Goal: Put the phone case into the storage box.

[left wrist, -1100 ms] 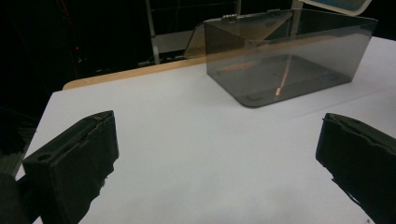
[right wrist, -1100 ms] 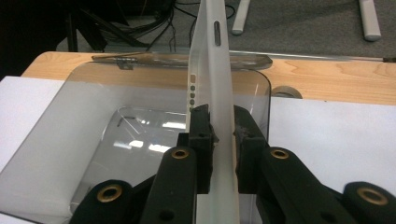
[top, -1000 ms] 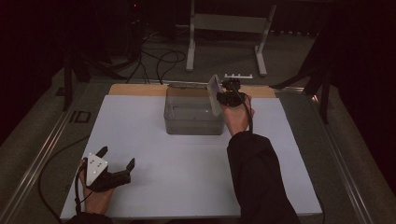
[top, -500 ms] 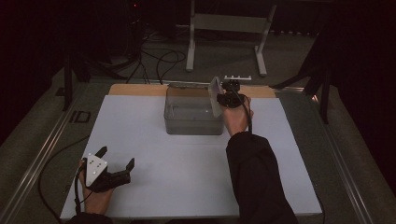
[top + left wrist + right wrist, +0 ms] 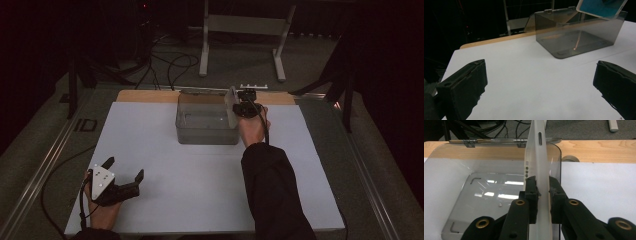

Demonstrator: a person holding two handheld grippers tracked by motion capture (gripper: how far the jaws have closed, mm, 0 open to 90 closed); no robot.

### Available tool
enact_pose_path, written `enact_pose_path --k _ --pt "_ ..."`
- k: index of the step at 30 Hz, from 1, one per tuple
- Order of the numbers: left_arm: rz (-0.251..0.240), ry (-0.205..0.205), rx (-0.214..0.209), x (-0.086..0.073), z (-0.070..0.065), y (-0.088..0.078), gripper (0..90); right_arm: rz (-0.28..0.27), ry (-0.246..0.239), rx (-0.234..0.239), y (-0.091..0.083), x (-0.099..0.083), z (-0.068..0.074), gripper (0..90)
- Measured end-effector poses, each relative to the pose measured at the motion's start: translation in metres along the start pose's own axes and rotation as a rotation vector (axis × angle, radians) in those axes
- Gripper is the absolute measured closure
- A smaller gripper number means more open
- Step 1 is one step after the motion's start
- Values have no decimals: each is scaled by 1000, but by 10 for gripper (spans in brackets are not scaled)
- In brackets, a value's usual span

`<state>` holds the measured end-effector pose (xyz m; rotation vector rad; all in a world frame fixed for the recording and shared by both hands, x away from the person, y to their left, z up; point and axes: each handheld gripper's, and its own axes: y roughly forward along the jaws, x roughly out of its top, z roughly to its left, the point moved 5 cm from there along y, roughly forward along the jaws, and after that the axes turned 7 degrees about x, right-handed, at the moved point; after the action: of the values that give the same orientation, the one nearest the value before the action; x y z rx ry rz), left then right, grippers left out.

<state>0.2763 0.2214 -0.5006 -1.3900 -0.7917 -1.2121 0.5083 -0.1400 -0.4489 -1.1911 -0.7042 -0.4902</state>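
A clear grey box (image 5: 205,136) stands at the back middle of the white table, its hinged lid (image 5: 534,21) folded open behind it. My right gripper (image 5: 241,106) is shut on a flat white-cased tablet (image 5: 231,104), held on edge over the box's right wall. In the right gripper view the tablet (image 5: 537,157) rises edge-on between the closed jaws of the right gripper (image 5: 542,188), above the bare box floor (image 5: 486,197). Its blue face (image 5: 599,7) shows over the box (image 5: 579,37) in the left gripper view. My left gripper (image 5: 124,167) rests open at the near left, nothing between its fingers (image 5: 466,82).
A wooden strip (image 5: 145,96) runs along the table's far edge. Behind it a metal stand (image 5: 242,30) and cables (image 5: 165,60) lie on the floor. White tabletop (image 5: 200,185) stretches between the box and the near edge.
The right gripper has eased the tablet slightly lower toward the box. The left gripper has stayed where it was.
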Motion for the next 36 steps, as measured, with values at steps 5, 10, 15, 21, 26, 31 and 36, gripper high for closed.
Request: enact_pose_path --k 5,10,15,21,26,31,36 --pt "-1 0 -1 0 0 0 2 2 0 -4 2 -3 -1 807" --pt "-1 1 0 0 0 0 2 6 0 -6 4 -5 -1 807" --pt "-1 1 0 0 0 0 2 9 -2 -9 6 -6 -1 807" --pt "-1 1 0 0 0 0 2 21 0 -7 10 -11 0 807" --pt "-1 1 0 0 0 0 2 39 0 -9 13 -14 -1 805" --pt "0 1 -1 0 0 0 2 52 -5 -21 15 -16 -2 805" --pt "0 3 0 0 -1 0 2 64 -17 -33 19 -18 -1 807"
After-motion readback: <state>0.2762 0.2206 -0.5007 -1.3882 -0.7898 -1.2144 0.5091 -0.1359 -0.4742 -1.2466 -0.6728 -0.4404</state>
